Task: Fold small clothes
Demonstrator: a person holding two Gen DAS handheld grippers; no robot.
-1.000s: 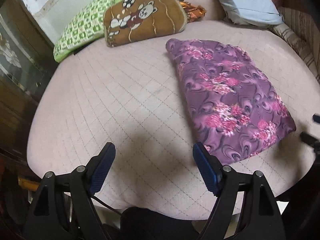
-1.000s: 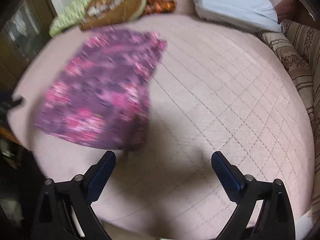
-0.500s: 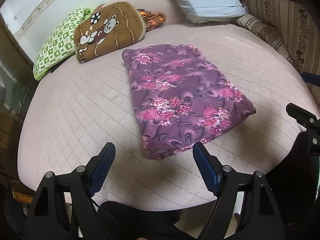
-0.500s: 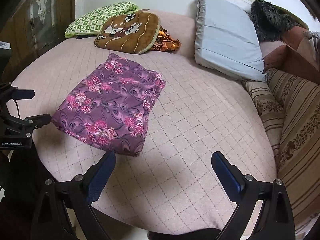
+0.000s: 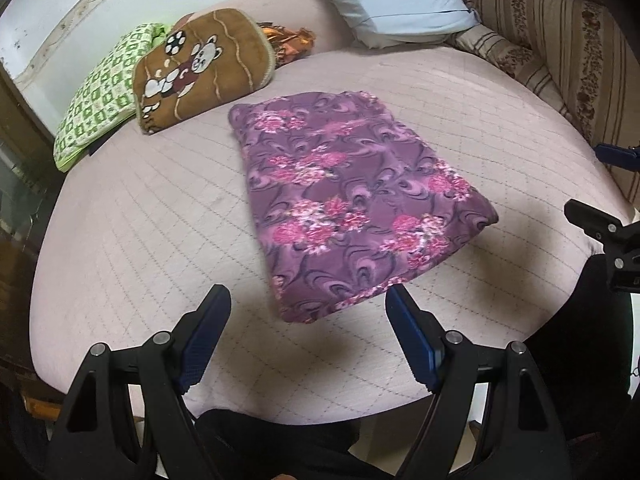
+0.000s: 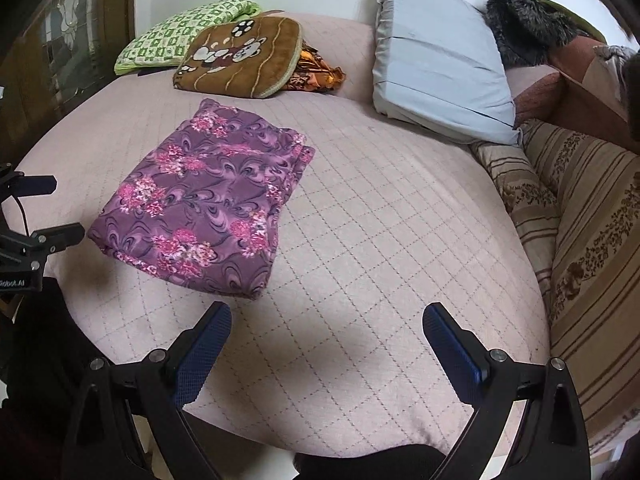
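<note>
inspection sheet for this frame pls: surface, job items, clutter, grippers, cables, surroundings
Surface: pink quilted bed cover, flat, mostly bare on the right.
Job's things: purple floral garment, folded into a rectangle, lying flat, nothing touching it.
Clutter: brown bear cushion overlapping a green checked cushion; orange cloth tucked behind the brown one; pale blue pillow; dark furry item at the back.
Grippers: left gripper open, empty, just short of the garment's near edge; right gripper open, empty, over bare cover.
Cables: thin black cable by the left gripper.
Surroundings: striped sofa upholstery on the right; dark wooden cabinet on the left.
</note>
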